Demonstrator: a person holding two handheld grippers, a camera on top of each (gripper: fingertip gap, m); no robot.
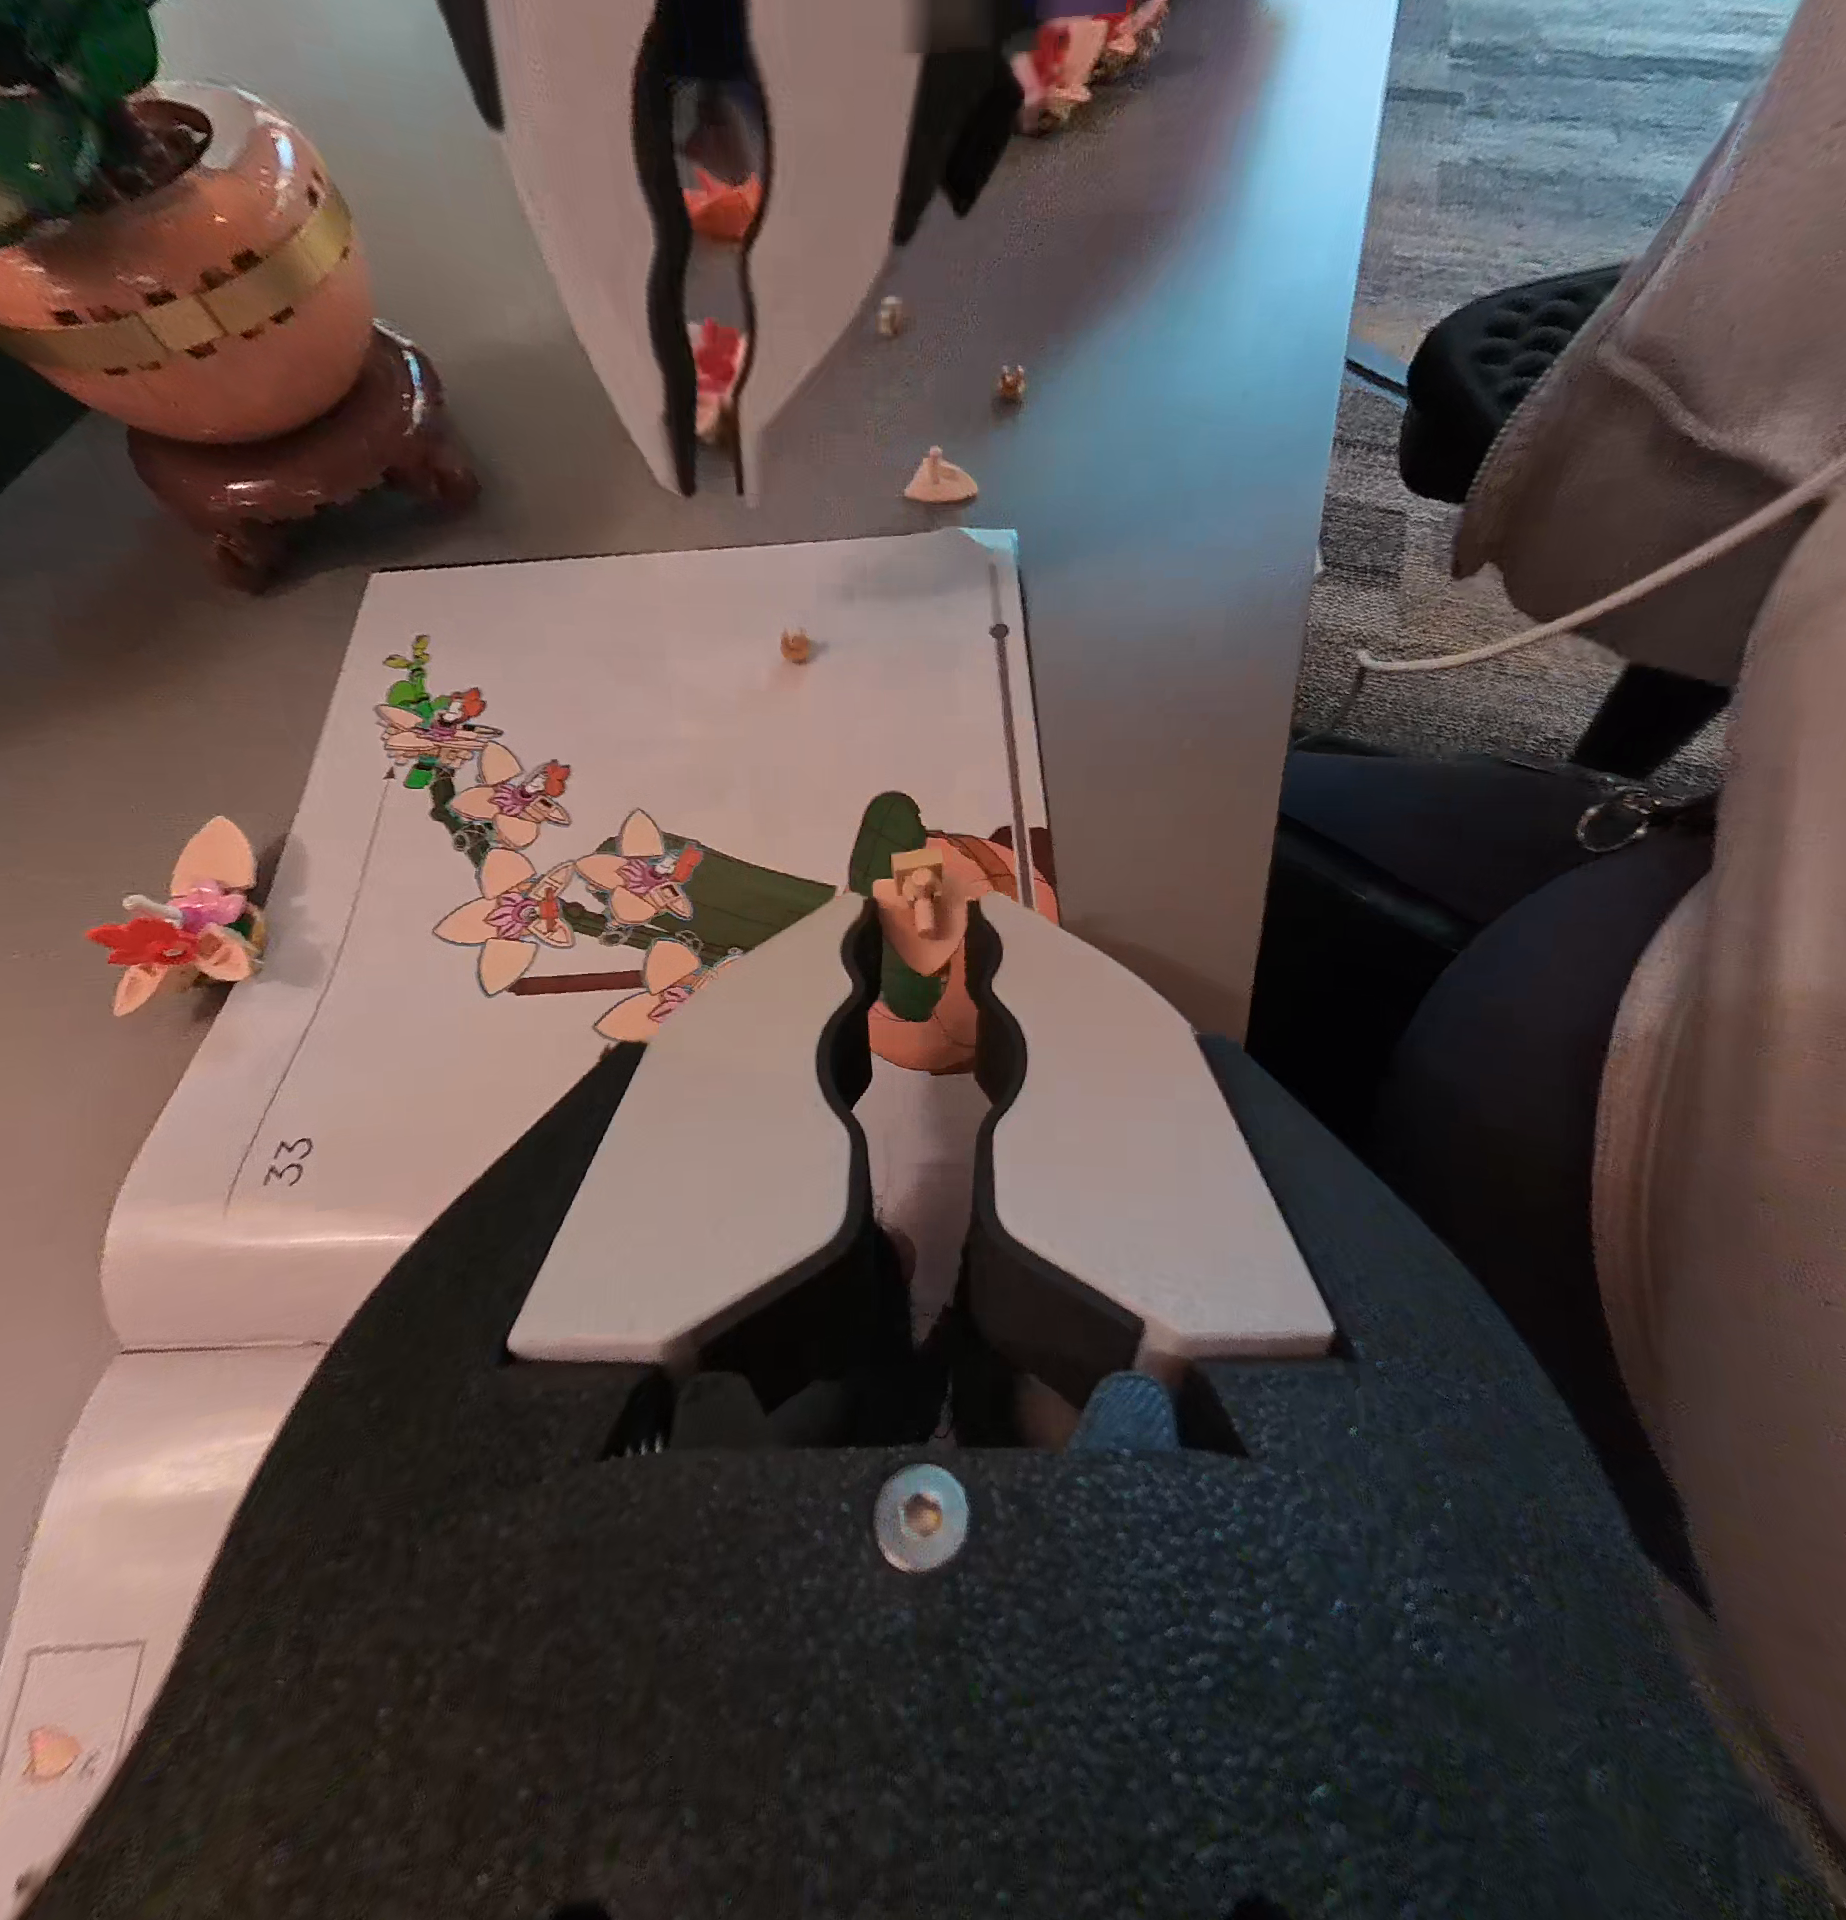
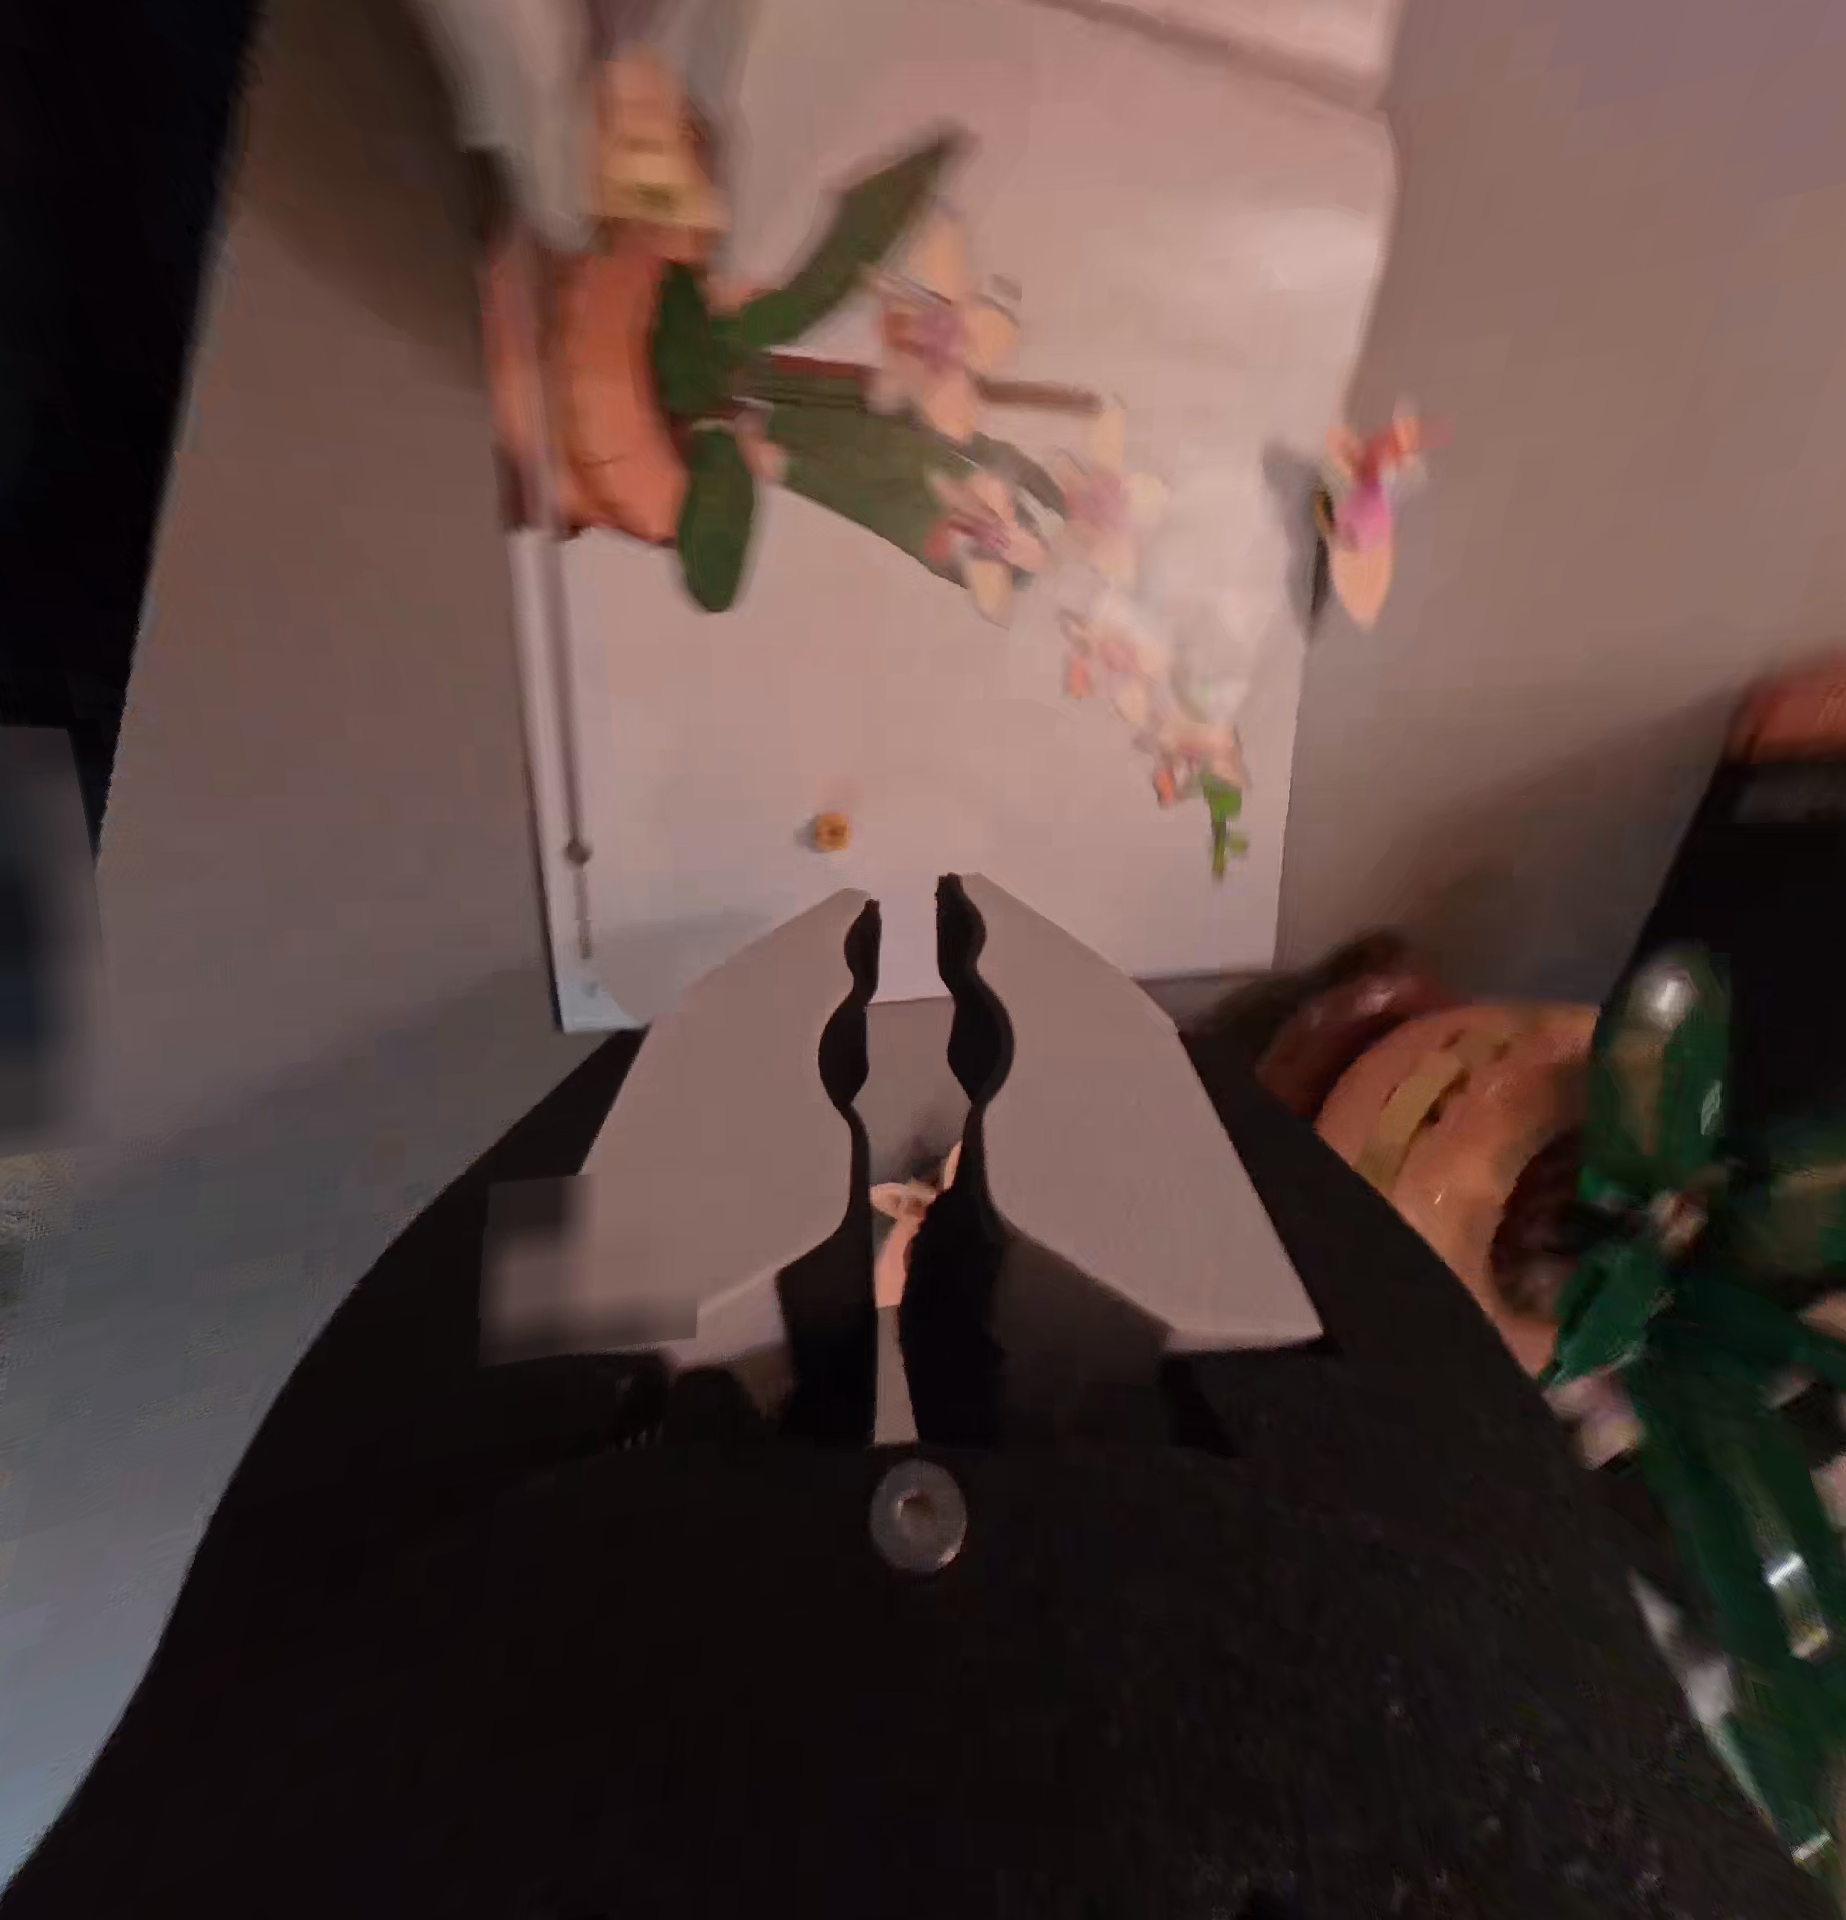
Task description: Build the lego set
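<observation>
My left gripper [image 1: 921, 920] is shut on a small tan lego piece [image 1: 917, 881], held just above the open instruction booklet [image 1: 638, 665]. My right gripper [image 1: 713, 473] hangs tip-down at the far side of the booklet. In its own blurred view the right gripper [image 2: 908, 902] has its jaws slightly apart with nothing between the tips. A finished flower [image 1: 176, 925] of cream petals with a red and pink centre lies left of the booklet; it also shows in the right wrist view [image 2: 1366, 509]. A pink vase [image 1: 181, 291] with a gold band and green leaves stands on a brown stand at far left.
A cream petal piece [image 1: 940, 480] and small gold pieces [image 1: 1010, 382] lie on the grey table beyond the booklet; one gold piece [image 1: 797, 646] lies on the page. More flower parts [image 1: 1064, 62] lie at the far edge. A person in beige sits at the right, past the table edge [image 1: 1303, 623]. The grippers' ends are close to 10 cm from one another. The pink vase [image 1: 181, 291] is closer to my right gripper, around 11 cm from its tips; the left tips are 20 cm off. Look for it in the right wrist view [image 2: 1497, 1049] too. From either gripper's tips it is about 15 cm to the finished flower [image 1: 176, 925].
</observation>
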